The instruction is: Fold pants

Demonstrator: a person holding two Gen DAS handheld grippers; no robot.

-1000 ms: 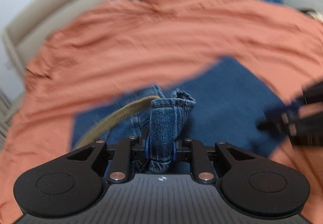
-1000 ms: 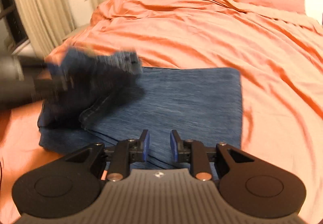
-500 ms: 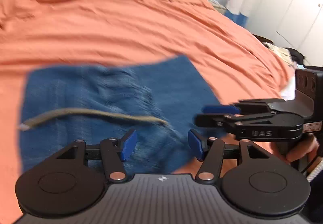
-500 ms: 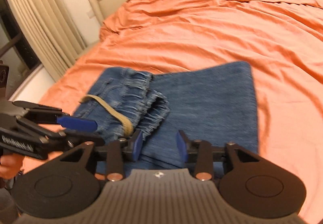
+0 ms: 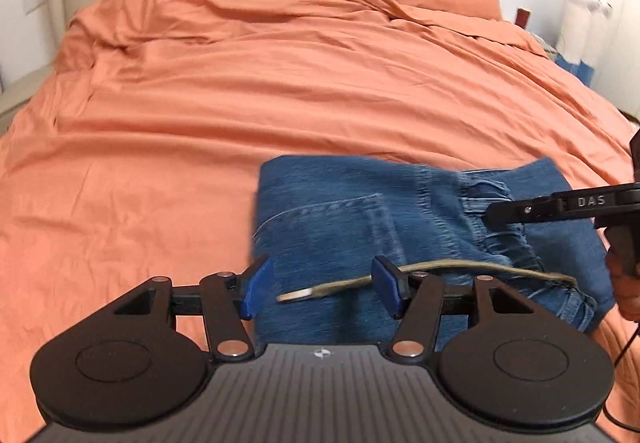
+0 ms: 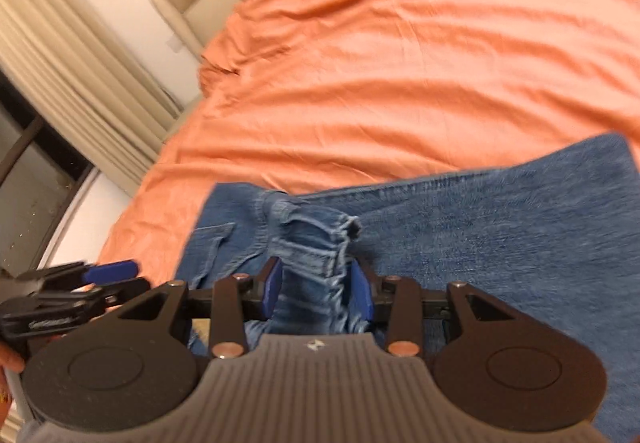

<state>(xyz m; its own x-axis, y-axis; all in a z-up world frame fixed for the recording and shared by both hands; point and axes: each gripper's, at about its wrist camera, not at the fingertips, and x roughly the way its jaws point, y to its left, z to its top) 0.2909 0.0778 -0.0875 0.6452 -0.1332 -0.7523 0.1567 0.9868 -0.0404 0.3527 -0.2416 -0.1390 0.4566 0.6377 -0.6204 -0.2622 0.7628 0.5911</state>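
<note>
The right gripper (image 6: 316, 293) has its blue fingers (image 6: 270, 285) set either side of the gathered waistband (image 6: 316, 239), the bunched denim filling the gap between them; contact appears made on both sides, though motion blur prevents confirming a firm clamp. The left gripper (image 5: 320, 289) stands wide apart and holds nothing. It hovers over the near edge of the pants (image 5: 340, 211), with the free tip of a tan drawstring (image 5: 440, 269) lying loose between its fingers.

The pants rest on the bed (image 5: 280, 91), already doubled into a thick, roughly rectangular stack. Its long axis runs left to right across both views. The waistband end lies under the right gripper; the flat folded edge lies ahead of and below the left one. The right gripper is therefore the nearer to the part to be carried, and judged from this, the coming fold would take the waistband along that axis.

Materials: medium-blue denim, heavy, with pale stitched seams, a patch pocket (image 5: 340, 215) and an elasticated, puckered waistband. The drawstring is flat woven cord with a pale tip. The bed cover is soft, creased orange cloth, likely to drag under the denim.
</note>
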